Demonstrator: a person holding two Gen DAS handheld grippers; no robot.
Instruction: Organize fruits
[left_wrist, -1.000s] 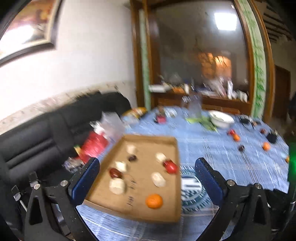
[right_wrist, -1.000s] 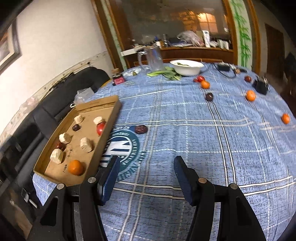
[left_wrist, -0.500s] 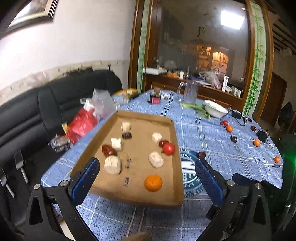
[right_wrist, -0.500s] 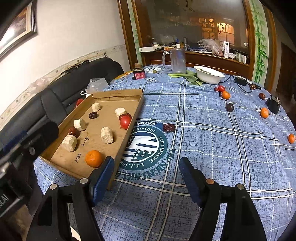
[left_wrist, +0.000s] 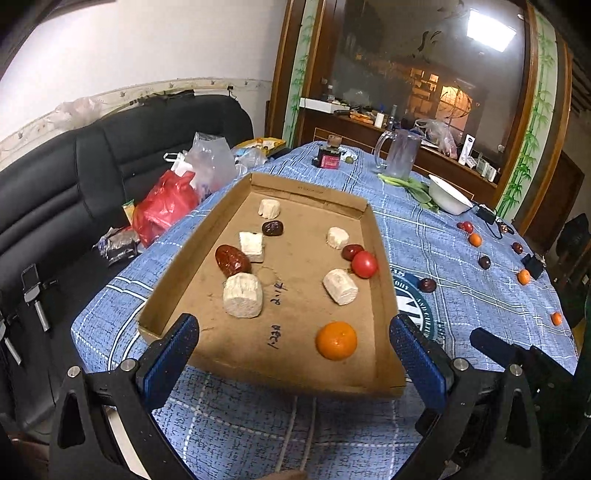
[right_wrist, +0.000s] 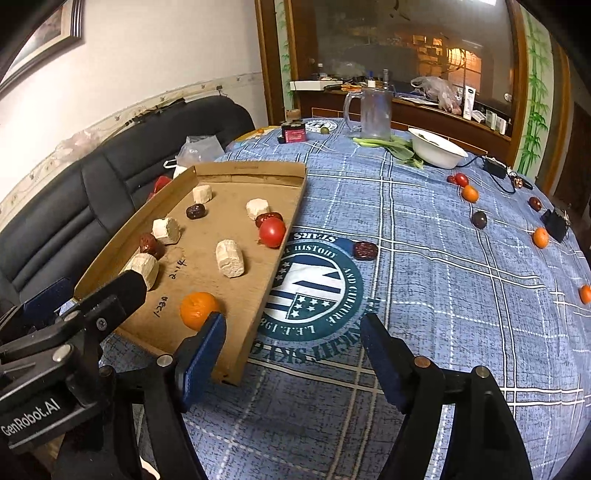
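While both tongs hover low over the near edge of the tabletop (right_wrist: 461, 295), a shallow cardboard tray (left_wrist: 384, 306) takes up the left part of the blue checked cloth. Inside it lie an orange (left_wrist: 336, 340) near the front right corner, a red tomato (left_wrist: 364, 264) close against the right wall with a dark date touching its far side, several pale chunks, and two more dark dates farther back. Past the tray's right wall, a lone dark red date (right_wrist: 365, 250) rests on the cloth at the edge of a round printed emblem (right_wrist: 310, 291). Farther right, small oranges, tomatoes and dark fruits are scattered well apart toward the tabletop's far right rim, near a black box that is too small to identify. At the back stand a clear glass mug (right_wrist: 373, 114), a white bowl (right_wrist: 437, 149) with green stalks beside it, and a small dark jar. A black sofa (left_wrist: 74, 192) with red and clear plastic bags runs along the left.

The left tongs (left_wrist: 294, 343) are spread wide and empty, their blue pads straddling the tray's front edge, the orange just ahead. The right tongs (right_wrist: 291, 350) are likewise spread and empty; the left pad sits over the tray's front right corner, and the lone date lies ahead, beyond the emblem.
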